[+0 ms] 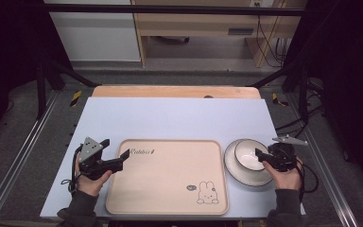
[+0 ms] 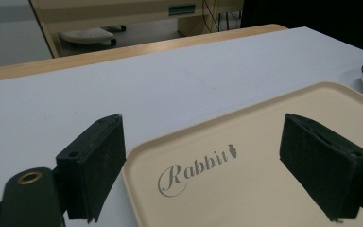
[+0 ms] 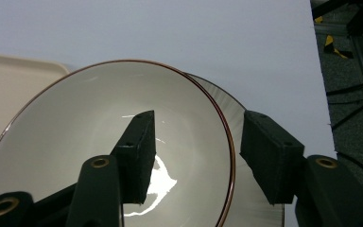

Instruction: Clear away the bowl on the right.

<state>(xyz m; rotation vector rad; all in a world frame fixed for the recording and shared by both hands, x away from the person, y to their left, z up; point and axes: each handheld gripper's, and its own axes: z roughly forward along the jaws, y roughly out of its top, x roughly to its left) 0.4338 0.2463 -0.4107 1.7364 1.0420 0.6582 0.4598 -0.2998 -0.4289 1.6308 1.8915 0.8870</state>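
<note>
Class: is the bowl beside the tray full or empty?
Empty. The right gripper view looks into the bowl: bare white glaze with a light reflection, nothing inside.

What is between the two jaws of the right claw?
The bowl's rim, high view and right gripper view: one jaw stands inside the bowl, the other outside, over the plate.

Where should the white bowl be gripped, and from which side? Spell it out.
Grip the bowl by its thin upright rim on the near right, where the right gripper already straddles it: one finger inside, one outside, still open. The wall is too wide to span, and the plate under it blocks a low grab.
</note>
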